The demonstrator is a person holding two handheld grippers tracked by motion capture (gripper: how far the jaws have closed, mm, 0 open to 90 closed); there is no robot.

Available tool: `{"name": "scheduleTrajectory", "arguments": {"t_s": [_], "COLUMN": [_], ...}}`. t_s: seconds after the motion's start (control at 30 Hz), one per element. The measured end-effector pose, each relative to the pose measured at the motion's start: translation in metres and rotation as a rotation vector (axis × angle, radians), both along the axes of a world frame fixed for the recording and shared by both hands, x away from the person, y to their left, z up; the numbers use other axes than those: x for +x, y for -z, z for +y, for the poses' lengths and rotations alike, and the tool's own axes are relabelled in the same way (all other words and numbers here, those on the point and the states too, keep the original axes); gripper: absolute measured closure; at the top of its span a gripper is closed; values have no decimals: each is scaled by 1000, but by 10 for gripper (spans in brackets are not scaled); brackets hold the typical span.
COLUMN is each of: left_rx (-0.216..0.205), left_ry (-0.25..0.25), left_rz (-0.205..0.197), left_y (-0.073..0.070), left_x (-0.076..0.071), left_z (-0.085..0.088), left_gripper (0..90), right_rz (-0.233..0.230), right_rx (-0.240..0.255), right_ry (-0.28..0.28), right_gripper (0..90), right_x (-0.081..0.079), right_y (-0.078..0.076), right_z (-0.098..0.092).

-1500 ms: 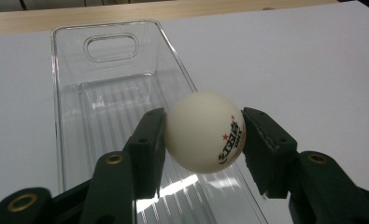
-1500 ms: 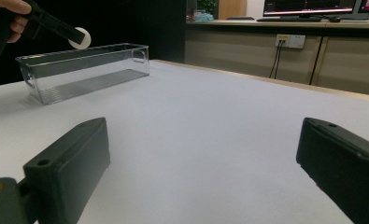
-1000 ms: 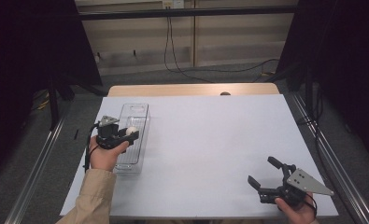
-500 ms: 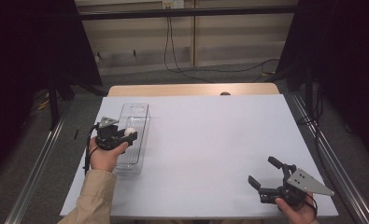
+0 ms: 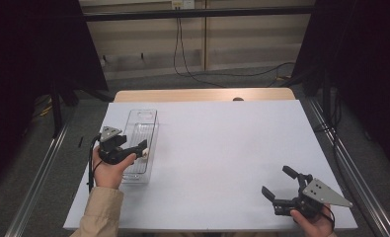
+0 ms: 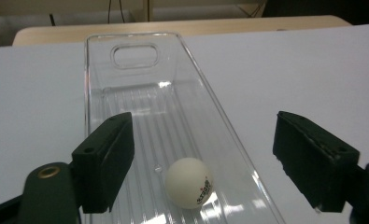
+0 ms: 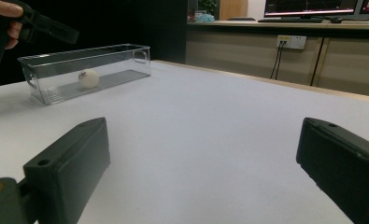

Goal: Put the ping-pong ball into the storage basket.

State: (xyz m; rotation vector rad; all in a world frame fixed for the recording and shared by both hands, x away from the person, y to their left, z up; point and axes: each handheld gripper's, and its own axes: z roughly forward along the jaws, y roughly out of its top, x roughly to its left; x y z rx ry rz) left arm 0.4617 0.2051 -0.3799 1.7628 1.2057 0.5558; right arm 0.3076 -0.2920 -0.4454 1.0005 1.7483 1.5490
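The clear bin [image 5: 142, 143] sits near the table's [image 5: 222, 148] left edge, running front to back. The white ball [image 6: 189, 182] lies in its near end, loose. The left gripper [image 5: 136, 149] hangs over that end; its jaws have just been opening, with nothing between them. The middle of the white table is bare. By the front right corner the right gripper [image 5: 281, 186] has its jaws wide apart, holding nothing. Dark curtains stand on both sides.
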Motion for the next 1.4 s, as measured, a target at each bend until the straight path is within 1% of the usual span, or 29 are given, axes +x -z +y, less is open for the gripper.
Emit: {"name": "scheduleTrajectory", "arguments": {"t_s": [0.03,0.07,0.13,0.2,0.23,0.33,0.37,0.43,0.53,0.57,0.63,0.7,0.73,0.77,0.83,0.9,0.97,1.0,1.03,1.07,1.1,1.13,1.27,1.3,1.33,1.4], "left_rx": [-13,-24,-43,-47,-58,-75,-82,-91,-89,-99,-98,-107,-103,-106,-104,-107,-96,-102,-105,-98,-109,-110,-126,-118,-124,-124], "left_ry": [0,-7,-4,-5,-3,5,15,14,20,25,26,37,36,49,53,55,48,56,51,48,48,51,56,59,60,54], "left_rz": [-11,-16,-23,-43,-58,-80,-83,-92,-106,-109,-122,-132,-136,-140,-152,-158,-160,-162,-166,-169,-173,-173,-196,-195,-201,-204], "left_y": [0,0,2,3,4,6,7,8,8,8,7,8,8,9,10,11,12,13,13,14,14,14,16,16,16,16], "left_x": [-3,-5,-9,-13,-15,-21,-23,-27,-31,-32,-36,-38,-40,-41,-43,-46,-48,-49,-50,-51,-52,-53,-57,-58,-58,-60], "left_z": [0,1,1,2,2,3,3,3,3,3,3,3,2,3,3,4,4,4,4,5,5,6,7,8,8,8], "left_gripper": [188,173,138,128,124,118,113,108,101,98,95,91,89,86,86,83,78,77,76,74,71,69,63,62,56,56], "right_rz": [-4,-8,-11,-14,-11,-8,-6,-6,-4,-4,-5,-5,-4,-4,-4,-5,-3,-4,-3,-3,-3,-3,-5,-3,-3,-3], "right_rx": [1,-4,-5,-5,-7,-1,-1,-3,-3,0,-5,-5,-1,-1,-4,-5,0,-5,-5,-5,-5,-5,-4,-3,-10,-5], "right_ry": [3,-4,2,-2,-5,-1,1,4,4,2,-3,-3,3,2,-3,-4,0,-5,-5,-4,-4,-4,4,3,-2,2], "right_gripper": [23,23,23,23,23,23,23,23,23,23,23,23,23,23,23,23,23,23,23,23,23,23,23,23,23,23], "right_x": [0,0,-1,0,-1,-1,-1,-1,-1,-1,-1,-1,-1,-1,-1,-1,-1,-1,-1,-1,-1,-1,-1,-1,-1,-1], "right_y": [0,0,-1,0,-1,0,0,0,0,0,0,0,0,0,0,0,0,0,0,0,0,0,0,0,1,1], "right_z": [0,-2,-2,-2,-2,-2,-2,-2,-2,-1,-2,-2,-2,-2,-2,-2,-1,-1,-1,-1,-1,-1,-1,-1,-1,-1]}}
